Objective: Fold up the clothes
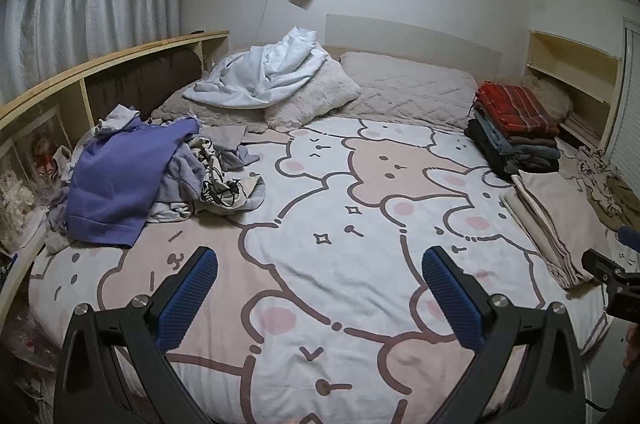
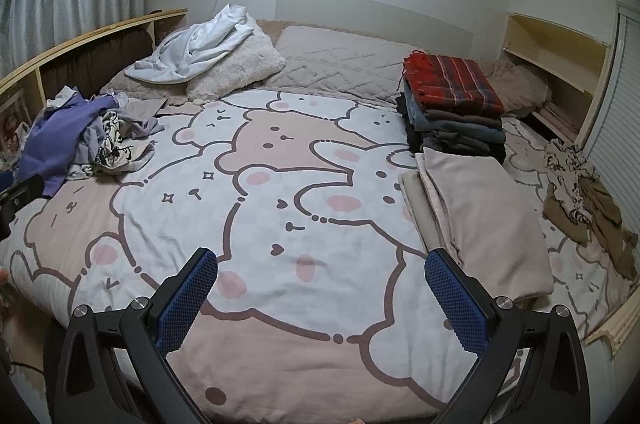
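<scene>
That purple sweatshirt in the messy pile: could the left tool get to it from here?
Probably yes. The purple sweatshirt lies on top of the pile, uncovered, on the left tool's own side. The tool is open and holds nothing, and only bare bedspread lies between. It would need to move forward and left.

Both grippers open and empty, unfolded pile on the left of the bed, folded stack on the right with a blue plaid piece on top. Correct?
One error: the plaid piece topping the folded stack is red, not blue, as the right wrist view shows. The rest holds: left gripper and right gripper open and empty, unfolded pile on the left of the bed.
</scene>
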The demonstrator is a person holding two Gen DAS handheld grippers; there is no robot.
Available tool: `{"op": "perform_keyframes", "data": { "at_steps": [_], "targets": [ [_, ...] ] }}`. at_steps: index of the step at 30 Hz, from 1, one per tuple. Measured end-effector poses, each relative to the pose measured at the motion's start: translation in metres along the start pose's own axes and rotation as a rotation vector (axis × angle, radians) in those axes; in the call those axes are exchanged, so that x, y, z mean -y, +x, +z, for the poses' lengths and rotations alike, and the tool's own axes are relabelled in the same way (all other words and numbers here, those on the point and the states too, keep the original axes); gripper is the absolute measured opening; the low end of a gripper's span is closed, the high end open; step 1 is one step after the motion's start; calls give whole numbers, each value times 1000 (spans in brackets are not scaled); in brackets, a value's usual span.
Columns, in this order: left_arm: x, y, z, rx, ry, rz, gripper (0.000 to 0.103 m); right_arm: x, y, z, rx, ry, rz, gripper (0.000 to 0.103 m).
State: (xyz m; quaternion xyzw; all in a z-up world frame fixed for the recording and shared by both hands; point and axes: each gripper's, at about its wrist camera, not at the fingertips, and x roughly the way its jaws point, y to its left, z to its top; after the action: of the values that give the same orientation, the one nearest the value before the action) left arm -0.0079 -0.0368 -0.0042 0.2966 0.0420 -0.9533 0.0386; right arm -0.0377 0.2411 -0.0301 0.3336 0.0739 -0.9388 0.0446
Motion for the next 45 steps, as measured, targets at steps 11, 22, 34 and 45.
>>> {"op": "perform_keyframes", "data": {
  "at_steps": [11, 22, 34, 45],
  "targets": [
    [-105, 55, -16, -128, -302, 16, 101, -13, 13, 4, -27, -20, 14, 103],
    [-241, 97, -35, -138, -489, 245, 97, -33, 40, 10, -100, -42, 11, 103],
    [-374, 169, -58, -180, -781, 257, 80, -61, 65, 22, -165, -55, 24, 103],
    [-395, 223, -32, -171, -705, 334, 90, -77, 81, 27, -220, -74, 56, 103]
  ]
}}
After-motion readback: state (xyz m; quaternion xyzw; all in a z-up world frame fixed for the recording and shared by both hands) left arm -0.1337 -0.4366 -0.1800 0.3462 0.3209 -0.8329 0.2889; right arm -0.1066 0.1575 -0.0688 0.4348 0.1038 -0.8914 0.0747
